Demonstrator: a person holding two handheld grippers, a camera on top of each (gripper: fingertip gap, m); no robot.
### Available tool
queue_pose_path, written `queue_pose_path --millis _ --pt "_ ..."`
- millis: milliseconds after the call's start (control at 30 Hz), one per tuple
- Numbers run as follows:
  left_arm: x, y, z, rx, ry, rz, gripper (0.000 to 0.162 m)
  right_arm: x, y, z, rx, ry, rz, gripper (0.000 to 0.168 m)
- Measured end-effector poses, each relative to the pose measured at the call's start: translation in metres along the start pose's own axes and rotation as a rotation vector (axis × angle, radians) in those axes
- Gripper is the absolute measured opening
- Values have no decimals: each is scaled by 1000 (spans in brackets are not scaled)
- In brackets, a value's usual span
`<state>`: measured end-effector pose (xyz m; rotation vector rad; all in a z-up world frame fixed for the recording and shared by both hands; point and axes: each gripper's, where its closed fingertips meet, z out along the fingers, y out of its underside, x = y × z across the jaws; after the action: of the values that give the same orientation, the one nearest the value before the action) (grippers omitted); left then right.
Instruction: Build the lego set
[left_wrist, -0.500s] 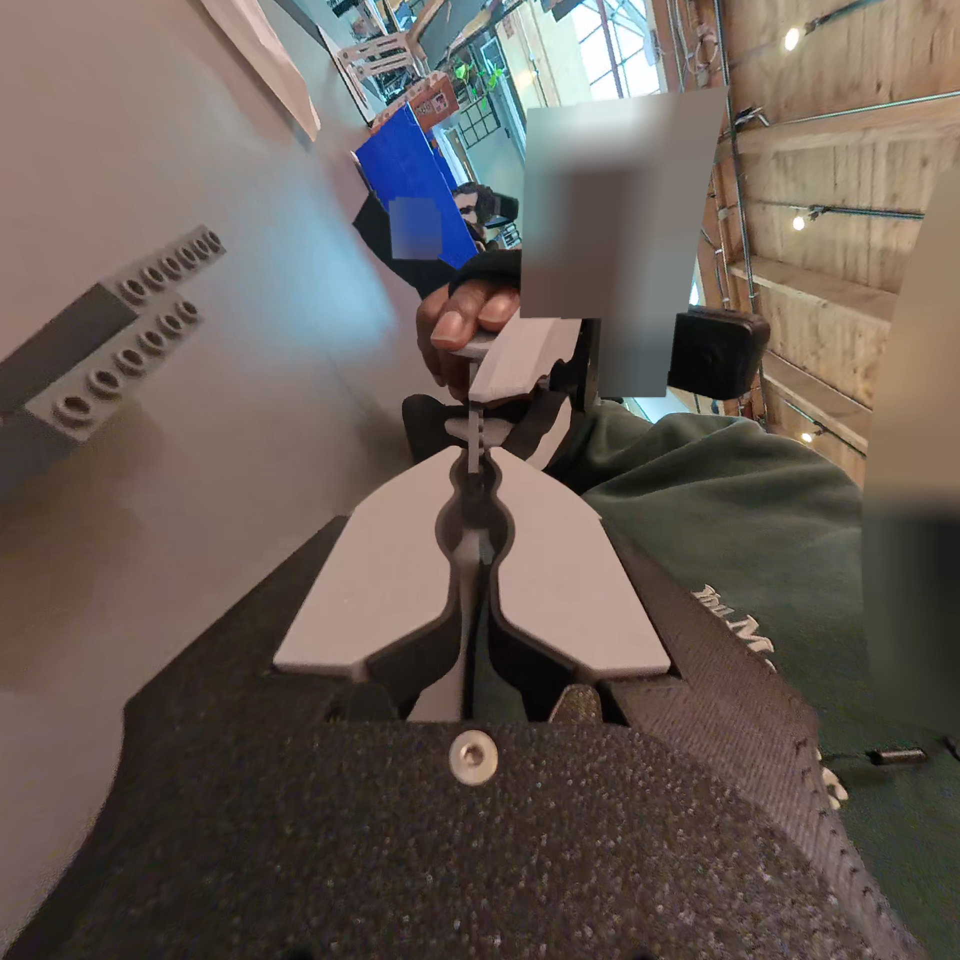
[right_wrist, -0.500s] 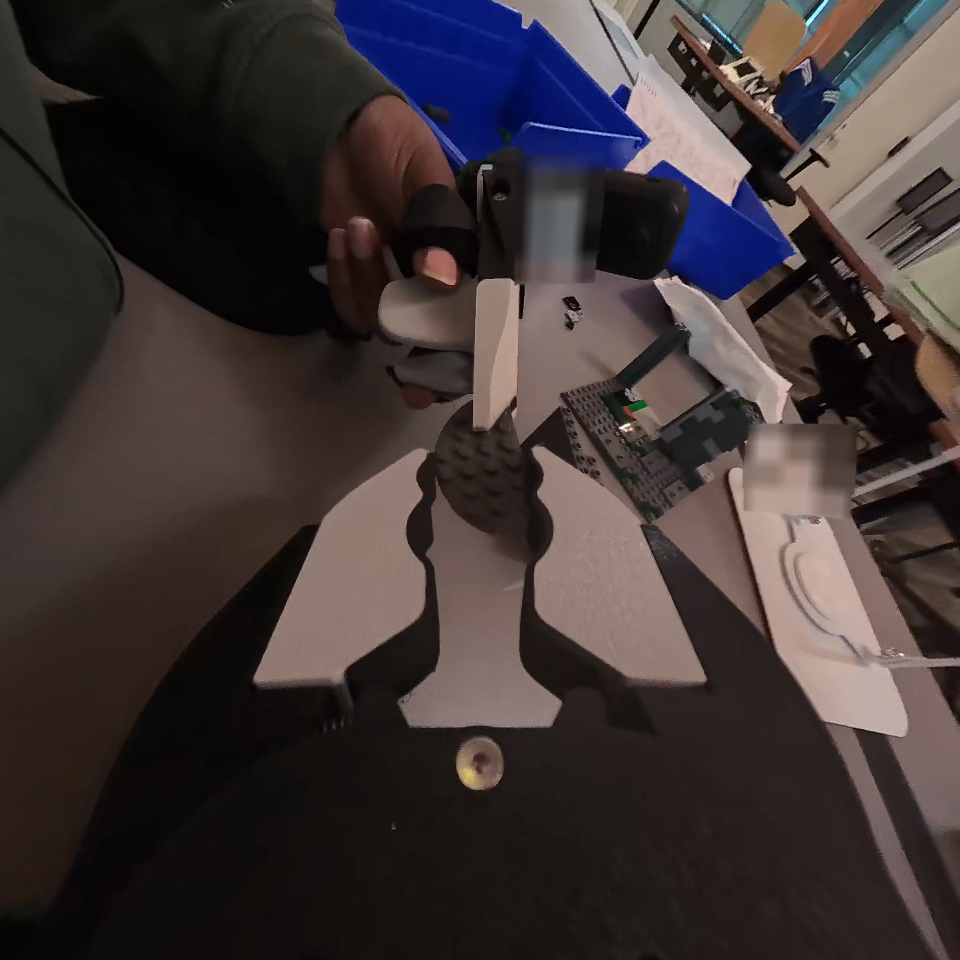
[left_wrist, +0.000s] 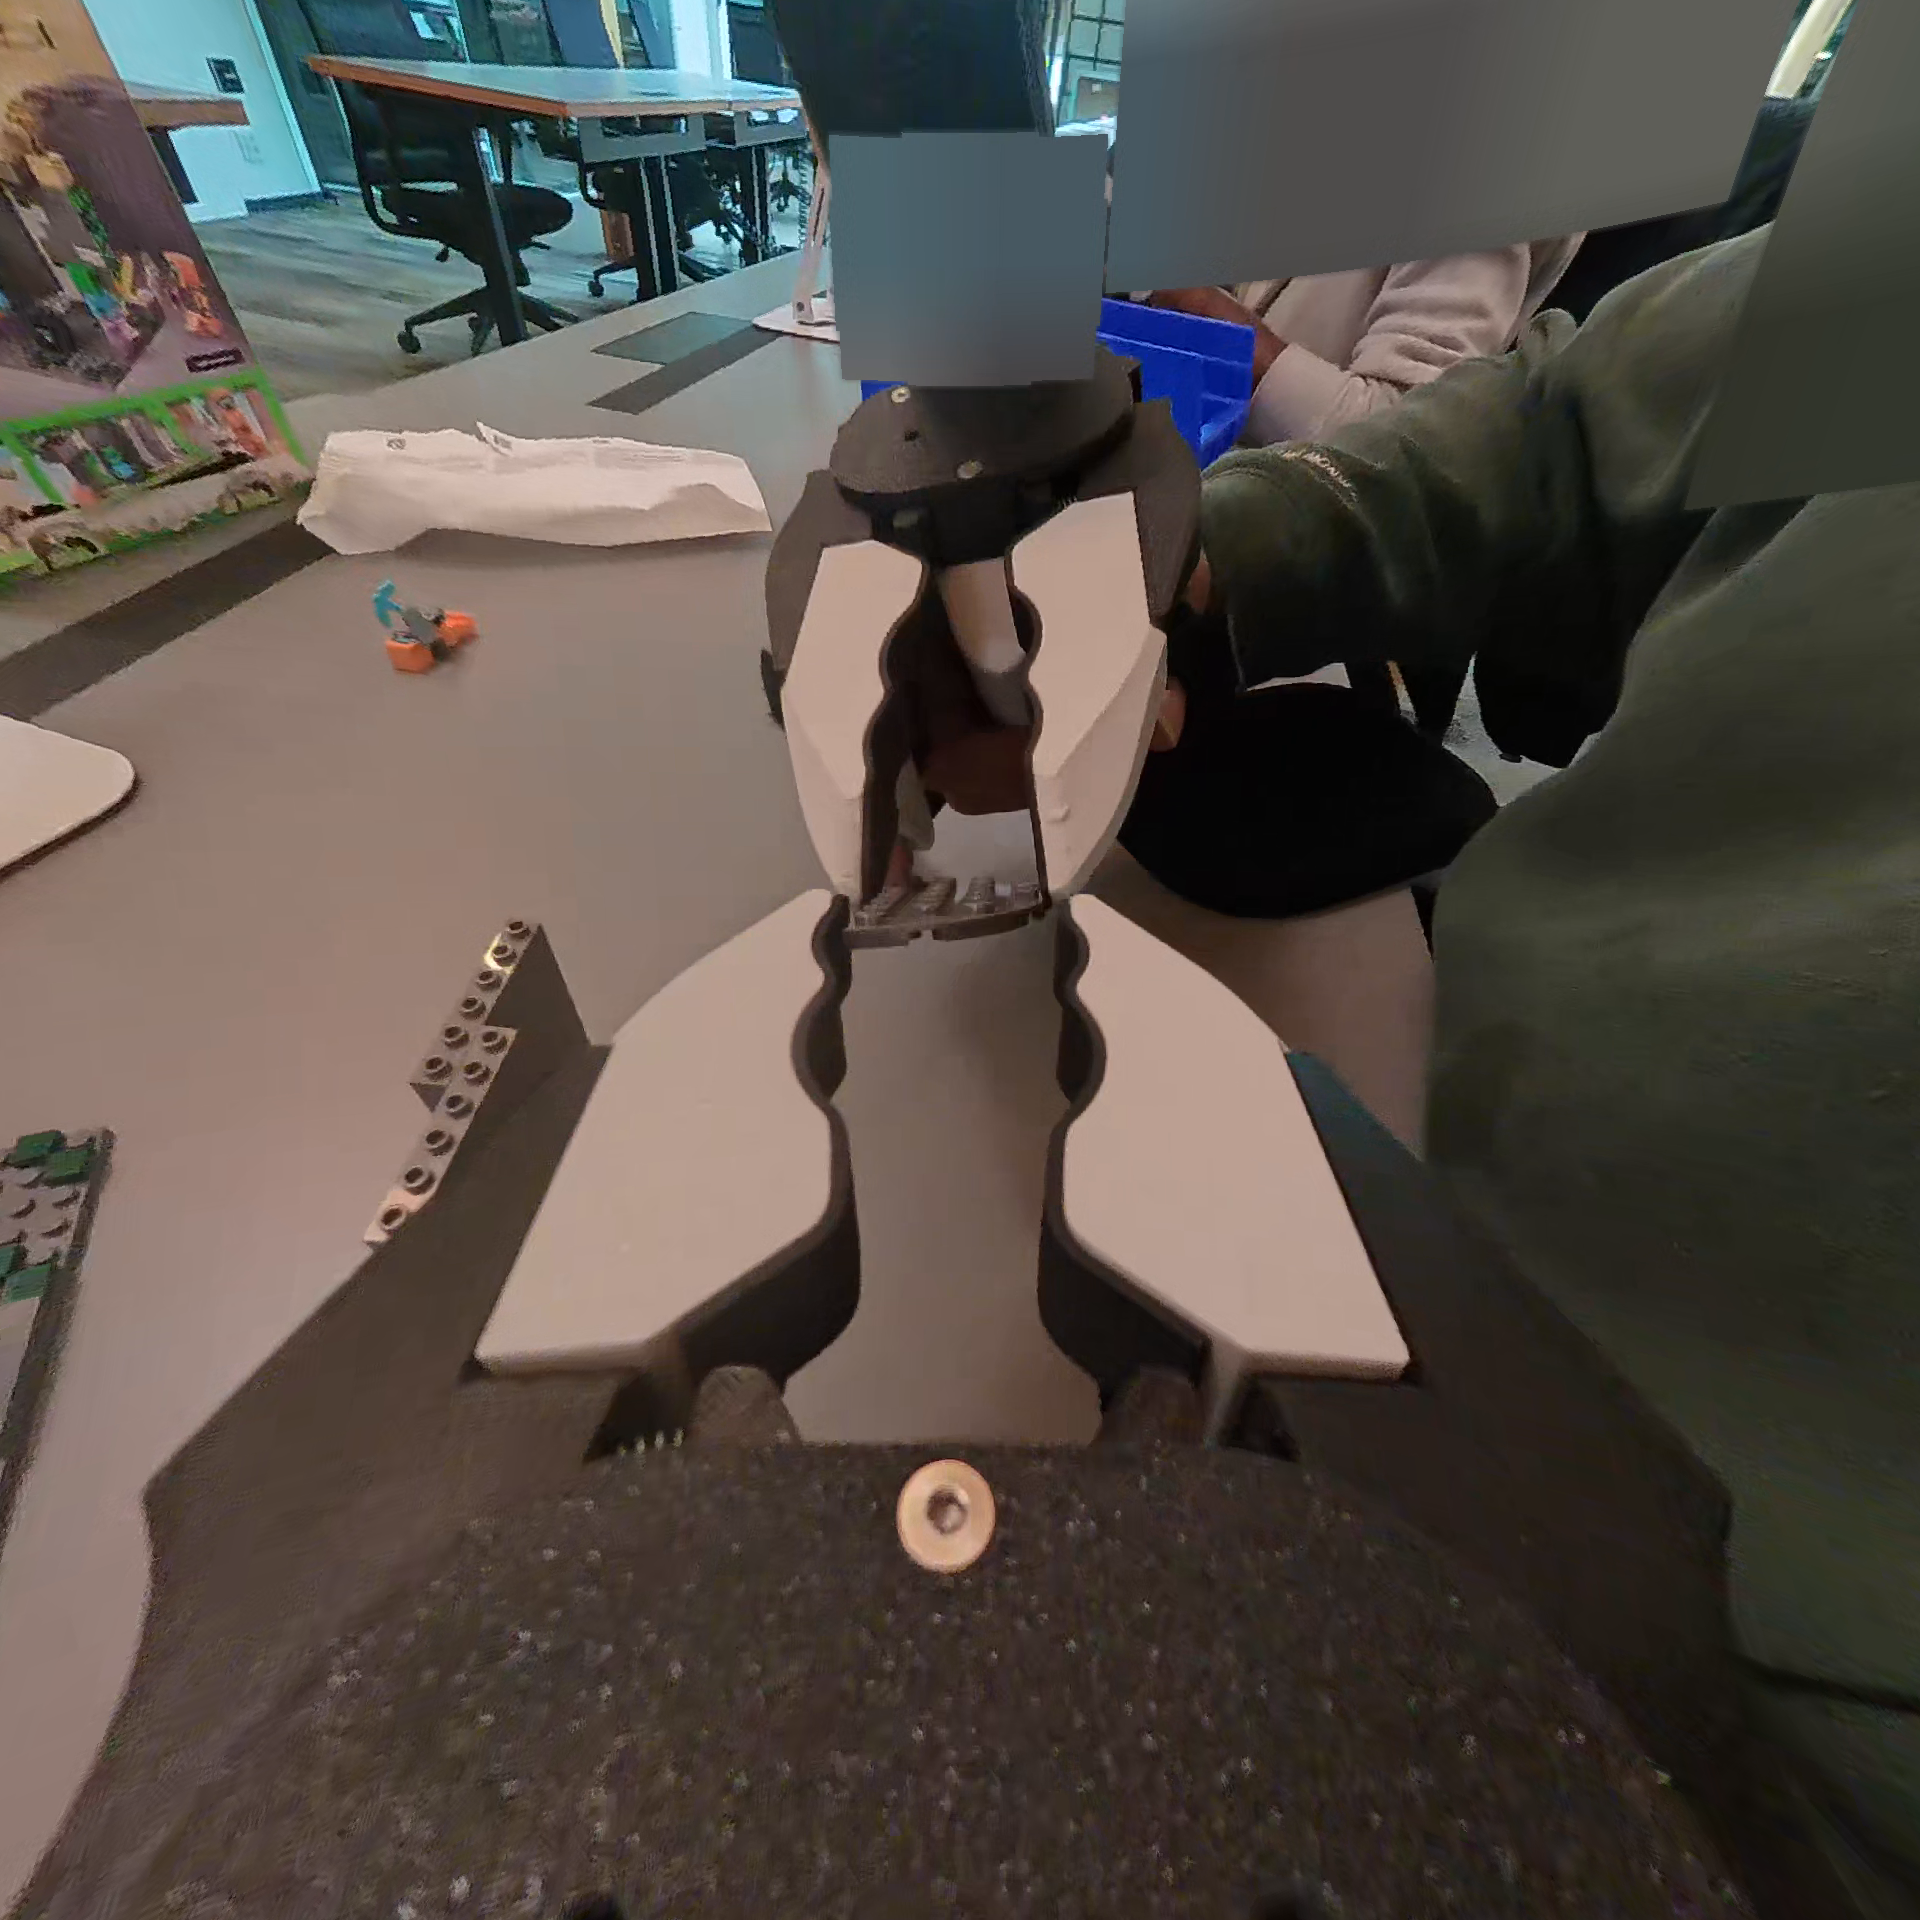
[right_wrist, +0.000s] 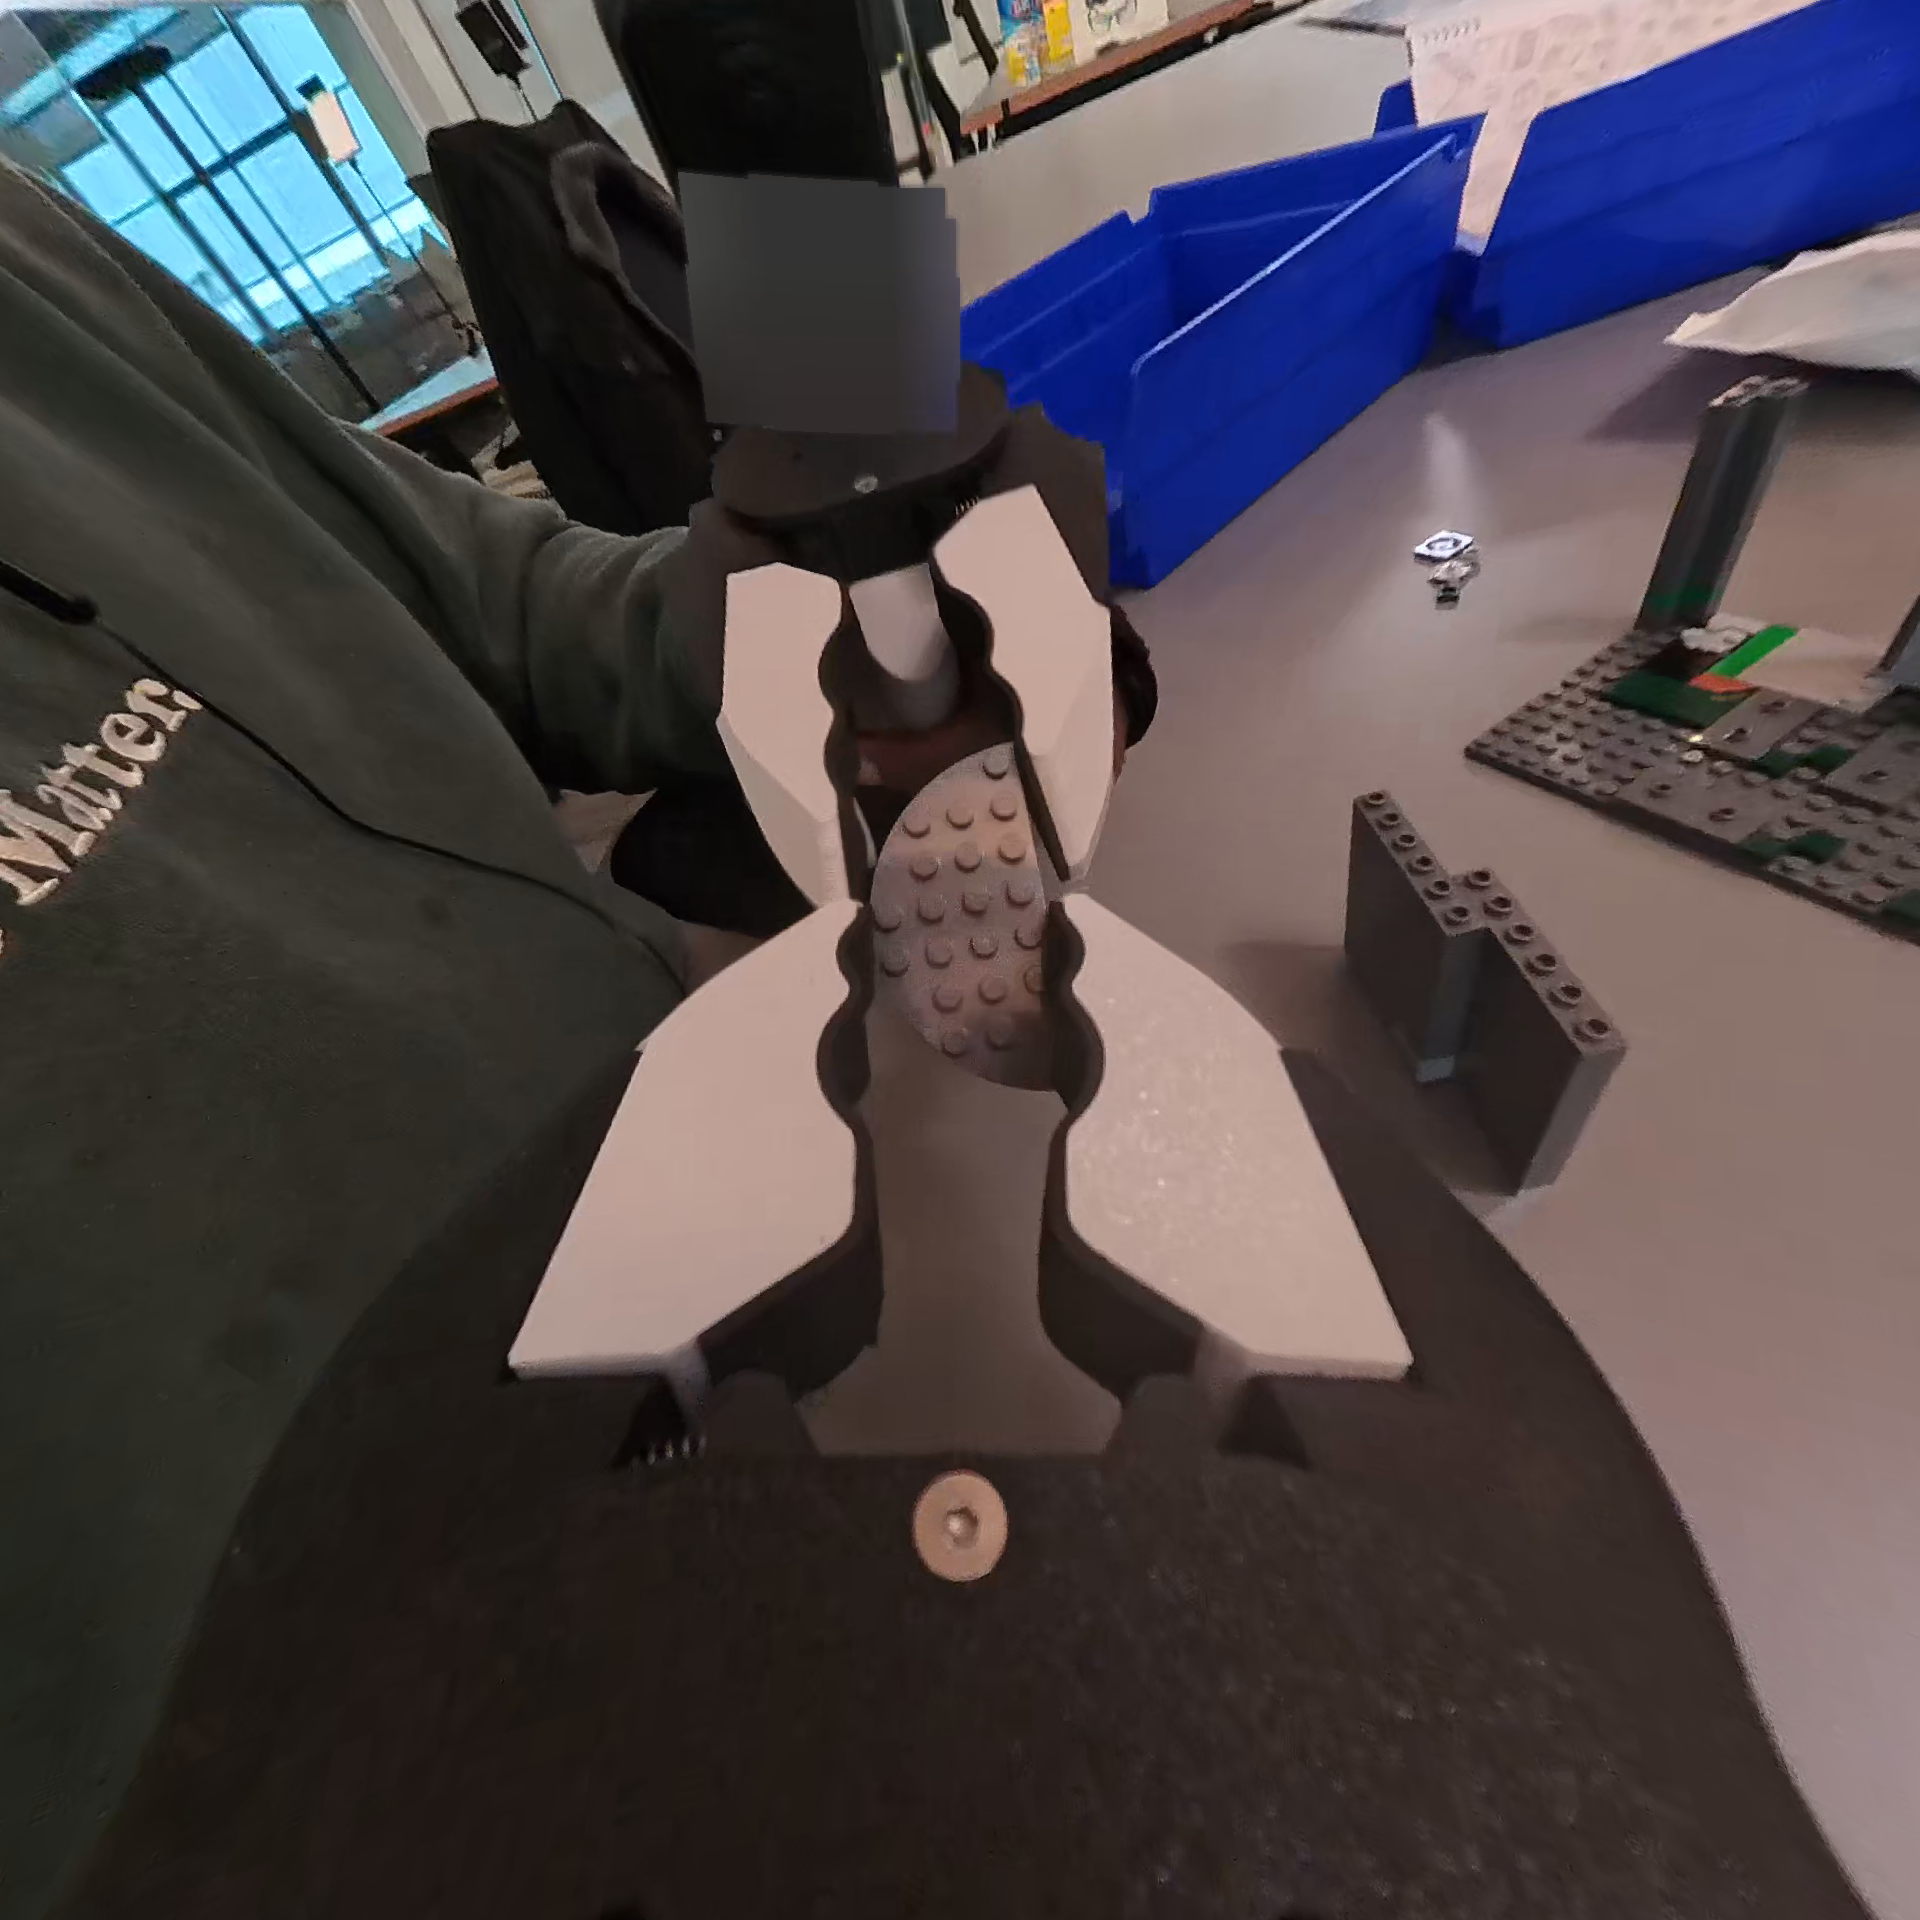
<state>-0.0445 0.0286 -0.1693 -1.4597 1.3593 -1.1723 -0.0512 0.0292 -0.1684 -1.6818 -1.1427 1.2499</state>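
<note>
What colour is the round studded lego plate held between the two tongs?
Grey, the round studded lego plate has rows of studs on its face; the right wrist view shows it best.

Each wrist camera looked forward along its own fingers, close above the table (left_wrist: 312, 852); both faced each other, sharing the studded plate (right_wrist: 961, 914).

Soft, even indoor light fills both views, with cool daylight from the windows (right_wrist: 208, 208) at the right wrist view's upper left. The desk (left_wrist: 416, 831) carries a faint sheen and soft shadows. Wide-angle distortion bends the edges, where detail smears; the centres stay sharp.
</note>
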Motion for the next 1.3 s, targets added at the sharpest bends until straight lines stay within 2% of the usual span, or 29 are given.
queue_pose_path --millis 367,633,900,967,1200,1300 --pt "2 9 -2 -20 9 11 31 -1 10 0 -37 -5 -31 31" --pt "8 16 -3 -46 58 7 27 -3 22 3 -146 -1 -130 31" --pt "6 15 -10 -5 73 19 25 -4 14 5 -133 5 -197 31" --pt "5 18 -10 -14 72 31 25 -3 13 5 -144 13 -213 37" --pt "1 21 -14 1 74 32 25 6 28 7 -285 41 -251 46" --pt "2 21 -15 9 82 35 25 5 32 15 -305 35 -266 40"
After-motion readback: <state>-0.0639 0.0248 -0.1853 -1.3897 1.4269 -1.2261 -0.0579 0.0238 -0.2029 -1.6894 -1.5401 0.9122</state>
